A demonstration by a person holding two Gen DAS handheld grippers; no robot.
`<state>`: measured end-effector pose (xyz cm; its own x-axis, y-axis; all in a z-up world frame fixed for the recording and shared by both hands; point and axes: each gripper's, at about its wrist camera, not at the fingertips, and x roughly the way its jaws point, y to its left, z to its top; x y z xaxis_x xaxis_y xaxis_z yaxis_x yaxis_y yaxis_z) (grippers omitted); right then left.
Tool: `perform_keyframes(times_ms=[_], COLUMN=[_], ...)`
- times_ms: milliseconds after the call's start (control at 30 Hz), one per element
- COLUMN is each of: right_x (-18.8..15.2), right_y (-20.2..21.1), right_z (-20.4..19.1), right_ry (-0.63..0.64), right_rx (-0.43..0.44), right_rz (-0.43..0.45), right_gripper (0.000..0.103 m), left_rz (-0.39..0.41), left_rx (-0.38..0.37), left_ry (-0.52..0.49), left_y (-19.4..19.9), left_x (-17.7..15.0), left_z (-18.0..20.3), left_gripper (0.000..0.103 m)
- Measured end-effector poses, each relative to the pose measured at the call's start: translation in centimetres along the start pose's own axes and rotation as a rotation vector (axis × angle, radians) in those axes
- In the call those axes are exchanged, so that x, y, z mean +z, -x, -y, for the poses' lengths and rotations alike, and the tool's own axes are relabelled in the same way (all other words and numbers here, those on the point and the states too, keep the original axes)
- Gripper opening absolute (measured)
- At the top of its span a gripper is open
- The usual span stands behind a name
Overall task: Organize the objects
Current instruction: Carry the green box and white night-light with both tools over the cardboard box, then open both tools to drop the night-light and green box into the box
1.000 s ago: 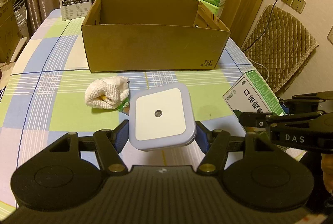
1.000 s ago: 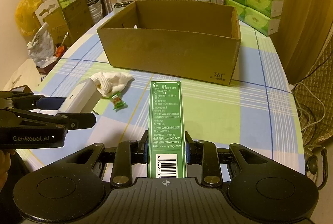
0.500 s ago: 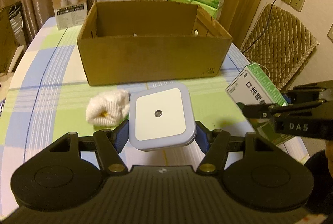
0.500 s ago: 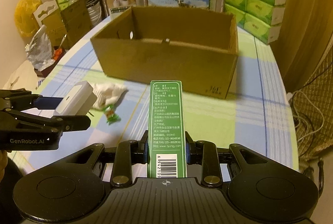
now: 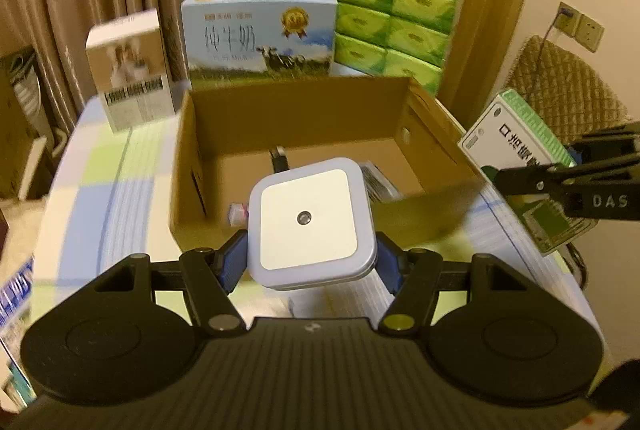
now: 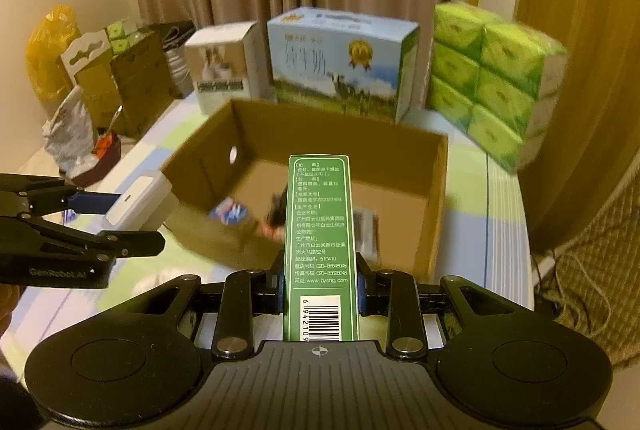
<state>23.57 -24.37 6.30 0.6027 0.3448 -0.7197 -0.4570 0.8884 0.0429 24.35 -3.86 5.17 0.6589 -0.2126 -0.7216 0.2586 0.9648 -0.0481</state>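
My left gripper [image 5: 311,264] is shut on a square white night light [image 5: 310,220], held in the air just short of the open cardboard box [image 5: 304,114]. My right gripper [image 6: 322,288] is shut on a long green medicine carton [image 6: 320,230], raised near the box's front wall. The box [image 6: 438,198] holds a few small items, blurred, among them a dark object [image 6: 280,208] and a blue-and-white packet [image 6: 230,210]. In the left wrist view the green carton [image 5: 516,150] appears at the right; in the right wrist view the night light [image 6: 140,202] appears at the left.
Behind the box stand a blue milk carton [image 5: 258,38], a small white product box [image 5: 130,70] and a stack of green tissue packs [image 5: 394,18]. The checked tablecloth [image 5: 104,182] covers the table. A quilted chair [image 5: 564,94] stands at the right, bags and boxes [image 6: 100,82] at the left.
Both grippers have risen and moved forward with their loads, so the box interior now shows. The white cloth and candy on the table have dropped out of view.
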Motion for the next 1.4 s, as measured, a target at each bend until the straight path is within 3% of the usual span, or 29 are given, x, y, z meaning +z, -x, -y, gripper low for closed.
perform_keyframes(times_ms=[200, 433, 900, 1033, 1400], right_x=[3.6, 4.8, 5.3, 5.2, 4.6], right_y=[-3.2, -6.4, -9.7, -10.3, -10.7], right_z=[0.9, 2.3, 3.2, 3.3, 4.3], right_ry=[0.002, -0.013, -0.052, -0.063, -0.098], right_rx=[-0.014, -0.031, -0.023, -0.021, -0.02], right_rz=[-0.022, -0.064, -0.084, -0.09, -0.081], right_gripper=[0.028, 0.028, 0.028, 0.028, 0.028], left_rz=[-0.012, -0.038, -0.063, -0.042, -0.027], left_rx=[0.03, 0.038, 0.034, 0.009, 0.022], left_ry=[-0.024, -0.047, -0.015, 0.04, 0.029], left_y=[-2.6, -5.3, -9.7, -11.0, -10.0], left_x=[3.6, 5.3, 6.1, 6.3, 5.7], left_z=[-0.9, -1.6, -3.2, -3.9, -4.2], left_gripper=[0.061, 0.061, 0.061, 0.07, 0.07])
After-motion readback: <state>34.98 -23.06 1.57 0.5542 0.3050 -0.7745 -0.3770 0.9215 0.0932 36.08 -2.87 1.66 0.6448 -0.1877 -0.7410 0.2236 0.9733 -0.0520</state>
